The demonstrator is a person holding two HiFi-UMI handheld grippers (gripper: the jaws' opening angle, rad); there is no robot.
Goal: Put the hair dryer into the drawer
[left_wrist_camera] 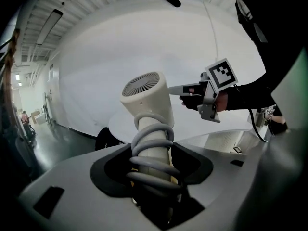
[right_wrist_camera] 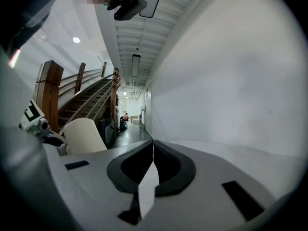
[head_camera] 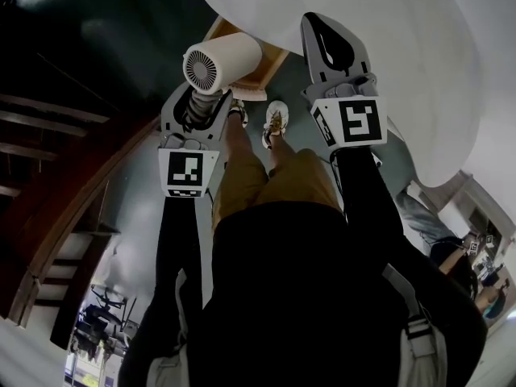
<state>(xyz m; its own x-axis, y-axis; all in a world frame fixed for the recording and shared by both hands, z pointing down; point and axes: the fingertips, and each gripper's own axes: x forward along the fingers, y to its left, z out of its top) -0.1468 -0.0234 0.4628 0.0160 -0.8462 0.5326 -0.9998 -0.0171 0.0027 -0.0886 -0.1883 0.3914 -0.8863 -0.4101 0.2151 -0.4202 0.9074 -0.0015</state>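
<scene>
A cream hair dryer (head_camera: 222, 63) with a grey coiled cord round its handle is held by my left gripper (head_camera: 199, 107), whose jaws are shut on the handle. In the left gripper view the hair dryer (left_wrist_camera: 147, 100) stands upright out of the left gripper (left_wrist_camera: 153, 177), its rear grille facing the camera. Just below it in the head view lies a wooden drawer (head_camera: 270, 61), partly hidden by the dryer. My right gripper (head_camera: 321, 31) hangs to the right of the dryer, shut and holding nothing. The right gripper (right_wrist_camera: 153, 150) shows its pads meeting, with the hair dryer (right_wrist_camera: 84, 134) off to its left.
A white round table top (head_camera: 387, 39) spreads over the upper right, above the drawer. A wooden staircase (head_camera: 48, 135) runs along the left. The person's shoes (head_camera: 275, 119) stand on the dark floor between the grippers. A white wall (right_wrist_camera: 231, 81) fills the right gripper view's right side.
</scene>
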